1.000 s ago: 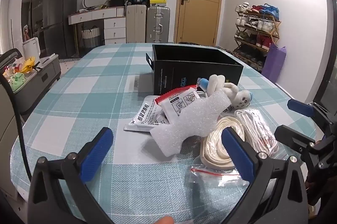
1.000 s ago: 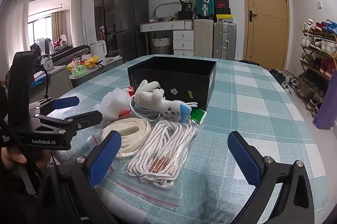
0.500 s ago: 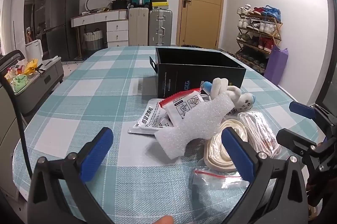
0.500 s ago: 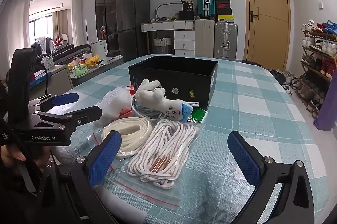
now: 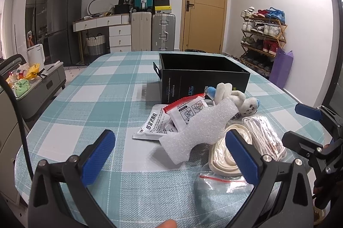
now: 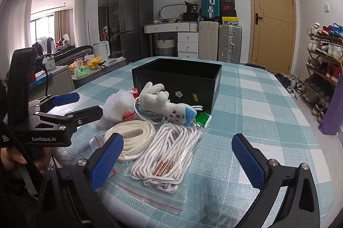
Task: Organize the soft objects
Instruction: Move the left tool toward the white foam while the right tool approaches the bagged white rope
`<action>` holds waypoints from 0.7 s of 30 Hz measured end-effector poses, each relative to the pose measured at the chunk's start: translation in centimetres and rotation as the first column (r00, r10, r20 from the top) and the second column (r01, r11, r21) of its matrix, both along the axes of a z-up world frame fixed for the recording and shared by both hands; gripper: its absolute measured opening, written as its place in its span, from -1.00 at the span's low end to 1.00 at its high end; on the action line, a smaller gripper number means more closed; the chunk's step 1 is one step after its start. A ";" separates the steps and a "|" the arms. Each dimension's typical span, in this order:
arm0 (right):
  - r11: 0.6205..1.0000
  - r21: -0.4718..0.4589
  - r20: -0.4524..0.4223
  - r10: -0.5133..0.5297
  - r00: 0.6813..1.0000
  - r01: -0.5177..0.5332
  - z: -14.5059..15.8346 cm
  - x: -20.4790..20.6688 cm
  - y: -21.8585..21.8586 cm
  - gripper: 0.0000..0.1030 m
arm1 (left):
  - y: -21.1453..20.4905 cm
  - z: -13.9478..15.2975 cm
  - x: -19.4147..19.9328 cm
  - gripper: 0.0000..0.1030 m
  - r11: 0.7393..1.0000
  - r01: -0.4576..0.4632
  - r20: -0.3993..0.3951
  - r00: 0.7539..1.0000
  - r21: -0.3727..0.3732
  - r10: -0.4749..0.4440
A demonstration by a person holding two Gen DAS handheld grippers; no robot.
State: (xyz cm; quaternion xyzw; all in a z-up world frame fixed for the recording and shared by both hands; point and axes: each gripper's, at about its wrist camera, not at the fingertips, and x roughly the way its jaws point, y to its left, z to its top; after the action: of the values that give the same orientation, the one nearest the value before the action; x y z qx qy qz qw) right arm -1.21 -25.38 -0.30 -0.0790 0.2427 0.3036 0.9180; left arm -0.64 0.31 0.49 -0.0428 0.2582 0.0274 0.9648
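My soft things lie heaped on the teal-and-white checked desk (image 5: 90,103), all just in front of the open black cardboard box (image 5: 203,76), which I take as my landmark. From my left tongs (image 5: 170,155) I see what the other camera hardly shows: the white printed sachets with red tops (image 5: 186,110) lying flat at the box's near left corner, and the whole white foam sheet cut in a lumpy shape (image 5: 203,127) draped over them toward me. From my right tongs (image 6: 178,160) the foam shows only as a crumpled white lump (image 6: 116,106) left of the pile, but here I see the green packet (image 6: 201,118) tucked against the box's front wall under the toy. The white plush rabbit with blue ears (image 6: 165,106) lies on its side touching the box front in both views. Nearer me than the rabbit lie the coil of flat cream strap (image 6: 130,138) and, just beside it, the bundle of white cord with copper tips in a clear zip bag (image 6: 169,155). Both my tongs are held low over the desk's near edge, pointing at the box, prongs spread wide apart and holding nothing. Each camera catches the other tool at its edge, and my hand (image 6: 11,158) is wrapped around the left one's grip.
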 end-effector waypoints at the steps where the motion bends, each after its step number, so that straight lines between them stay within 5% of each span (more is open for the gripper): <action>1: 1.000 0.001 0.001 0.000 1.000 0.000 0.0 0.0 0.0 0.99 | 0.0 0.0 0.0 1.00 1.000 -0.002 0.001 1.000 -0.001 0.002; 21: 1.000 0.004 -0.027 0.005 1.000 -0.005 -0.3 0.1 0.2 0.99 | 0.6 0.3 0.1 1.00 1.000 0.002 0.016 1.000 -0.007 -0.002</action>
State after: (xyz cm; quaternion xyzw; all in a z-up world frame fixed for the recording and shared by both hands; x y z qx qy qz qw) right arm -1.09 -25.23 -0.59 -0.0738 0.2541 0.3075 0.9140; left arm -0.50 0.91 0.84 -0.0462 0.2507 0.0250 0.9666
